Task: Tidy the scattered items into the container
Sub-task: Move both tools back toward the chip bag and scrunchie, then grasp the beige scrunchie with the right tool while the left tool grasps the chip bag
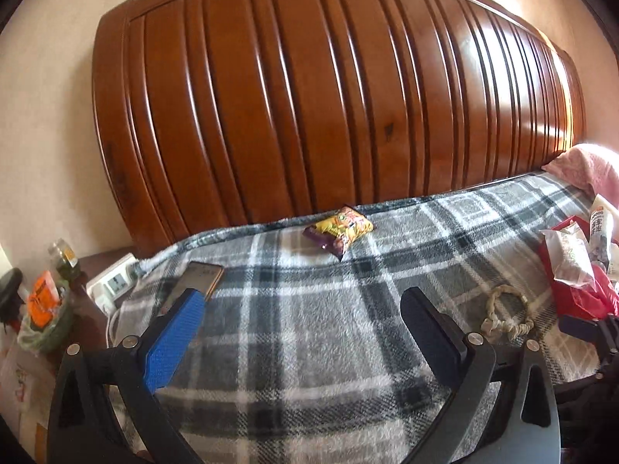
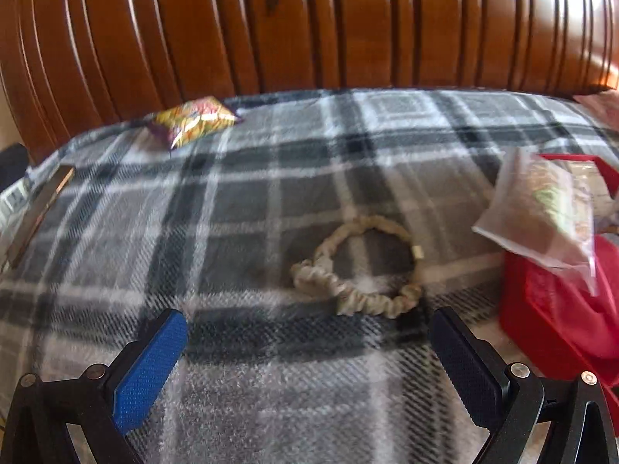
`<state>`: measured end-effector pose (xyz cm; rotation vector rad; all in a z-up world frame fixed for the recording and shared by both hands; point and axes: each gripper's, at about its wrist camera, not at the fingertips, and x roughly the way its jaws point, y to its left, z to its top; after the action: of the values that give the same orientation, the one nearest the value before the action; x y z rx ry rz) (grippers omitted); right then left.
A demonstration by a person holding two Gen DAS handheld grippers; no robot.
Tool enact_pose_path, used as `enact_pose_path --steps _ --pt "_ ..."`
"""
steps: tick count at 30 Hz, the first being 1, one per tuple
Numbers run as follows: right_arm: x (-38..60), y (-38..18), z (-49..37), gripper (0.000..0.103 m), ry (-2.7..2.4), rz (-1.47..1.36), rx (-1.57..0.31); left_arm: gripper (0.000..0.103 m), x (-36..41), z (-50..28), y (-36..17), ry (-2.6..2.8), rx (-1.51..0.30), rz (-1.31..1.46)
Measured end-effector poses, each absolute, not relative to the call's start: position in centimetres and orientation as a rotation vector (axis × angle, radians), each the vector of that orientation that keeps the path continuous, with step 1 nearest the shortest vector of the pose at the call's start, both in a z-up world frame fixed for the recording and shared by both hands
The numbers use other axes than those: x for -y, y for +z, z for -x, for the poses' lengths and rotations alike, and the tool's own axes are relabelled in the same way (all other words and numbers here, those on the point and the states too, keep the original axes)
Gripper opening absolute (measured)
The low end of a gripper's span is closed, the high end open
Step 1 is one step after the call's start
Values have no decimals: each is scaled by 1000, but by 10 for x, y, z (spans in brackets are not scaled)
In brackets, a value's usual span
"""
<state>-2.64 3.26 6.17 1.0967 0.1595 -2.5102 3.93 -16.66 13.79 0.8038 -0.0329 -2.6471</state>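
Observation:
A red container (image 2: 557,309) sits at the right on the plaid blanket (image 2: 271,201), with a clear snack packet (image 2: 541,208) leaning over its rim; it also shows in the left wrist view (image 1: 580,294), holding several wrappers. A beige scrunchie headband (image 2: 359,270) lies just ahead of my right gripper (image 2: 309,328), which is open and empty. It also shows in the left wrist view (image 1: 506,309). A yellow and purple snack bag (image 1: 338,230) lies near the headboard, also in the right wrist view (image 2: 193,120). A phone (image 1: 195,282) lies by the left fingertip of my open, empty left gripper (image 1: 305,309).
A wooden headboard (image 1: 329,96) stands behind the bed. A pink towel (image 1: 584,166) lies at the far right. A nightstand at the left carries a power strip (image 1: 114,282), a jar (image 1: 64,257) and an orange packet (image 1: 44,297) in a bowl.

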Motion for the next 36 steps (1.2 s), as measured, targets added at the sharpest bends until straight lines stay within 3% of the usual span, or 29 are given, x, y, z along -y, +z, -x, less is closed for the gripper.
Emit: enact_pose_path --steps 6,10,15,20,28,32,36 --pt "-5 18 91 103 -2669 -1188 -409 103 192 -26 117 -2588 -23 -914" --pt "-34 4 120 103 -2586 -1253 -123 103 199 -2 106 -2600 -33 -955" --pt "-28 2 118 103 -2613 -1233 -195 103 198 59 95 -2620 89 -973" --pt "-32 4 120 103 -2613 -1225 -184 103 208 133 92 -2668 71 -909" --pt "-32 4 122 103 -2617 -1212 -179 103 207 240 25 -2572 287 -1209" --pt "-29 4 114 103 -2620 -1207 -178 103 241 255 15 -2619 -66 -1318" --pt "-26 5 115 103 -2626 -1210 -201 103 235 255 12 -2616 -26 -1305"
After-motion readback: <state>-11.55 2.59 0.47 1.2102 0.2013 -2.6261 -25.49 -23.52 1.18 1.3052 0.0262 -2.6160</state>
